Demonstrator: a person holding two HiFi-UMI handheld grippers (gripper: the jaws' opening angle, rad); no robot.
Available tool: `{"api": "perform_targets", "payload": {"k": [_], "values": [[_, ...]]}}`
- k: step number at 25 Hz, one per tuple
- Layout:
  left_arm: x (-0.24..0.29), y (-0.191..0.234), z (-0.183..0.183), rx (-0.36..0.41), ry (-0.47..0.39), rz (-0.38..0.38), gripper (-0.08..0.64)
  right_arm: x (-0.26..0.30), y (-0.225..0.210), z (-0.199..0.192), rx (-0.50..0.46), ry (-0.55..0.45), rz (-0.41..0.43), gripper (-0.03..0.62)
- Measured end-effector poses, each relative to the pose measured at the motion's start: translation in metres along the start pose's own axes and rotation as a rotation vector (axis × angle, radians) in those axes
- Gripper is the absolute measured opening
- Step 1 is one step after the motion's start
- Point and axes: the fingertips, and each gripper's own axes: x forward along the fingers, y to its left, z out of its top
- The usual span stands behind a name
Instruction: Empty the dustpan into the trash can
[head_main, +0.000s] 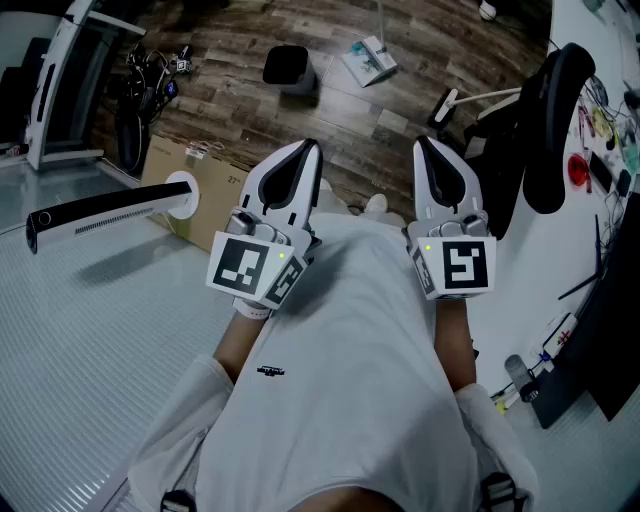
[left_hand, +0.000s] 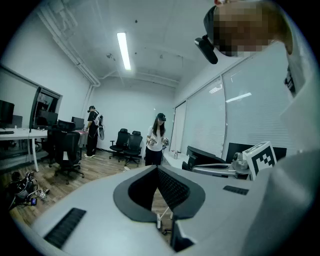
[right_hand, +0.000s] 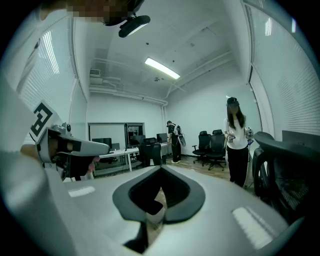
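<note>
In the head view a black trash can (head_main: 287, 68) stands on the wood floor, far ahead of me. To its right lies what looks like a white dustpan (head_main: 368, 60) with teal bits on it and a thin upright handle. My left gripper (head_main: 312, 148) and right gripper (head_main: 420, 145) are held side by side in front of my white shirt, well short of both objects. Both are shut with nothing between their jaws, as the left gripper (left_hand: 156, 168) and right gripper (right_hand: 161, 169) show in their own views. Neither the can nor the dustpan shows in the gripper views.
A cardboard box (head_main: 200, 190) sits on the floor beside a grey table (head_main: 90, 320) at the left. A black office chair (head_main: 555, 130) and a white desk (head_main: 610, 200) are at the right, with a white long-handled tool (head_main: 480, 97) on the floor. Two people (left_hand: 157, 140) (left_hand: 93, 131) stand farther off.
</note>
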Motion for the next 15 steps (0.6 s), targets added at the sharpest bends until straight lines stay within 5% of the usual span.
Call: {"api": "perform_targets", "payload": {"k": [15], "values": [[0.014, -0.022, 0.003, -0.019, 0.012, -0.007, 0.002, -0.016, -0.008, 0.004, 0.003, -0.025, 0.015, -0.003]]}}
